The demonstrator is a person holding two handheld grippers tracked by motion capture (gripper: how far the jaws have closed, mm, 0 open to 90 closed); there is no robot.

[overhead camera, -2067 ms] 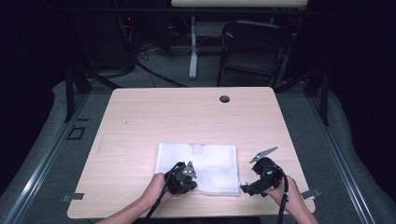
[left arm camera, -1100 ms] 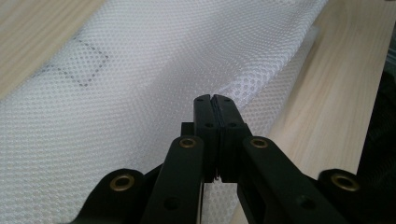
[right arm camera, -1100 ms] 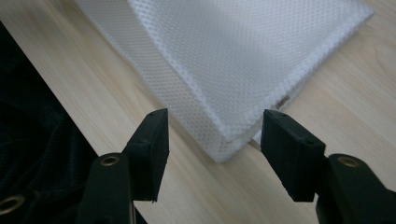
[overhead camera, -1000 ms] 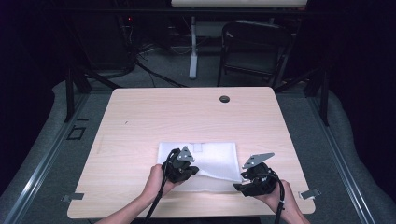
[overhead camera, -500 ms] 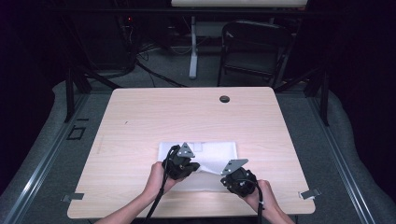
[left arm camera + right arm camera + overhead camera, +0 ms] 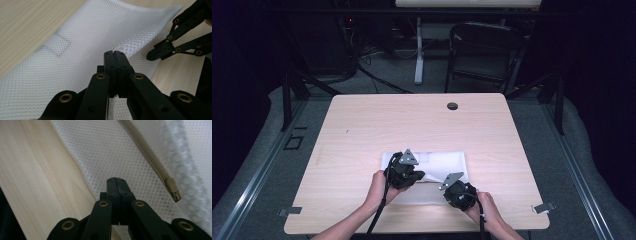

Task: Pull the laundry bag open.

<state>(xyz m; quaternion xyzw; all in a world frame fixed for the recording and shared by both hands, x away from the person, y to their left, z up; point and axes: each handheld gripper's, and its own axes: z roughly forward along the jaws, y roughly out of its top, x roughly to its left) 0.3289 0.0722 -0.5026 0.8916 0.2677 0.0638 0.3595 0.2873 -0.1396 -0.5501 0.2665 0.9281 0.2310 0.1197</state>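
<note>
High view gives me the light wooden table (image 6: 362, 130) with a white mesh bag (image 6: 447, 162) lying flat near its front edge, a little right of centre. I have the left gripper (image 6: 412, 175) over the bag's near left part, held in the left hand (image 6: 379, 187), and the right gripper (image 6: 451, 186) at the bag's near edge toward the right, with the right hand (image 6: 484, 207) behind it. In the left gripper view I see the left gripper (image 6: 115, 53) with its two black jaws pressed flat together, and a raised fold of the mesh bag (image 6: 82, 42) meets their tips, so I read it as clamped on the fabric. Farther off in that view, the right gripper (image 6: 152, 55) comes in from the right, its tips down at the bag's edge where mesh meets the table (image 6: 30, 22). In the right gripper view the right gripper (image 6: 115, 180) also has its jaws closed against each other, and the mesh bag (image 6: 105, 157) lies directly under and around them; I cannot tell from here whether fabric is actually pinched between the pads. A beige zipper (image 6: 147, 160) runs diagonally across the bag to the right of those jaws, ending in its pull (image 6: 173, 188), and bare table (image 6: 37, 182) wood shows to the left.
</note>
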